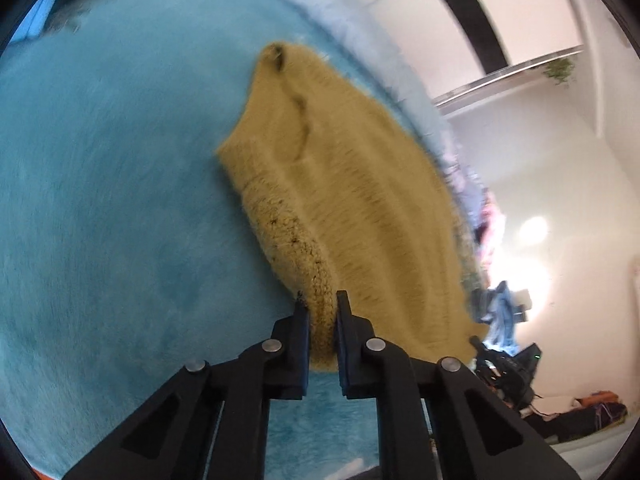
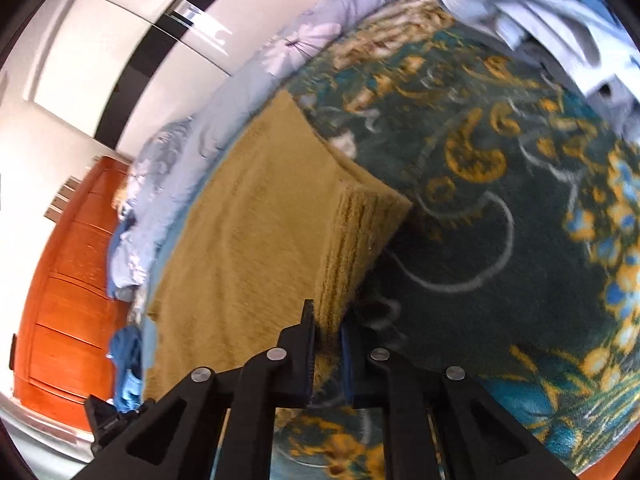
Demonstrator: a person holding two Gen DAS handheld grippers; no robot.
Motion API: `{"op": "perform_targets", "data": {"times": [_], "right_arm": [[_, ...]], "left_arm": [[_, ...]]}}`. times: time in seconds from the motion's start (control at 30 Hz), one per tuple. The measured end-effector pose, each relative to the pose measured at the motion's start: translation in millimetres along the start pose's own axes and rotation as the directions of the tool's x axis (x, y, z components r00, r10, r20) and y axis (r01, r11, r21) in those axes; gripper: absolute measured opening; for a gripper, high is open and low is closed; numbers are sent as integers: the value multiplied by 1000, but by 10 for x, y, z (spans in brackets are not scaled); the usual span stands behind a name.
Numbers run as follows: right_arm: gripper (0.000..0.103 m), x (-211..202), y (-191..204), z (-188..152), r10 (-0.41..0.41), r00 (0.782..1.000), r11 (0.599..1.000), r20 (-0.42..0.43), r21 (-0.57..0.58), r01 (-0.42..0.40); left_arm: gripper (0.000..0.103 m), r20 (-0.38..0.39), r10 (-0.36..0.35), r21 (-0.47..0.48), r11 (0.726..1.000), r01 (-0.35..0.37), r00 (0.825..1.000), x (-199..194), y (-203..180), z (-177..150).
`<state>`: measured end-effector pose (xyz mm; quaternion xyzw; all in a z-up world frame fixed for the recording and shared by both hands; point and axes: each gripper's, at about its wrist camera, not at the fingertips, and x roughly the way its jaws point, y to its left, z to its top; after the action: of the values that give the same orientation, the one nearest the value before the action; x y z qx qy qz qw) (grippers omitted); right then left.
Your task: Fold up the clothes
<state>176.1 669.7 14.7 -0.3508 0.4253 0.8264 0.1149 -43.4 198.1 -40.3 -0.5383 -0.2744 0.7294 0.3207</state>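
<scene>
The left tool (image 1: 322, 300) is clamped on the ribbed hem of a mustard knit sweater (image 1: 340, 200), which stretches away from it over a plain teal blanket (image 1: 112, 200). The right tool (image 2: 328, 316) is pinched on another ribbed edge of the same sweater (image 2: 248, 248), lifted above a dark teal blanket with gold floral pattern (image 2: 520, 220) on the bed. A pale floral quilt (image 2: 208, 132) lies along the far-left side, with an orange wooden dresser (image 2: 68, 300) beyond. Crumpled light-blue clothes (image 2: 560, 12) sit at far right.
</scene>
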Motion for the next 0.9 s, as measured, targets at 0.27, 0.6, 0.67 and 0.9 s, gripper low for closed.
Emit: {"op": "perform_targets", "data": {"times": [0.27, 0.6, 0.67, 0.9], "right_arm": [[10, -88, 549, 492, 74, 993, 996, 87, -64, -69], [10, 465, 1145, 1377, 39, 995, 994, 88, -109, -29], [10, 680, 1217, 1561, 26, 996, 995, 80, -95, -18], [10, 1493, 1378, 2085, -48, 999, 996, 17, -79, 49]], "left_arm": [[11, 67, -114, 92, 990, 108, 991, -174, -304, 542], [11, 140, -86, 106, 992, 71, 986, 46, -409, 1421], [11, 152, -69, 87, 995, 56, 986, 137, -386, 1586], [11, 154, -6, 9, 1000, 4, 988, 531, -218, 2090]]}}
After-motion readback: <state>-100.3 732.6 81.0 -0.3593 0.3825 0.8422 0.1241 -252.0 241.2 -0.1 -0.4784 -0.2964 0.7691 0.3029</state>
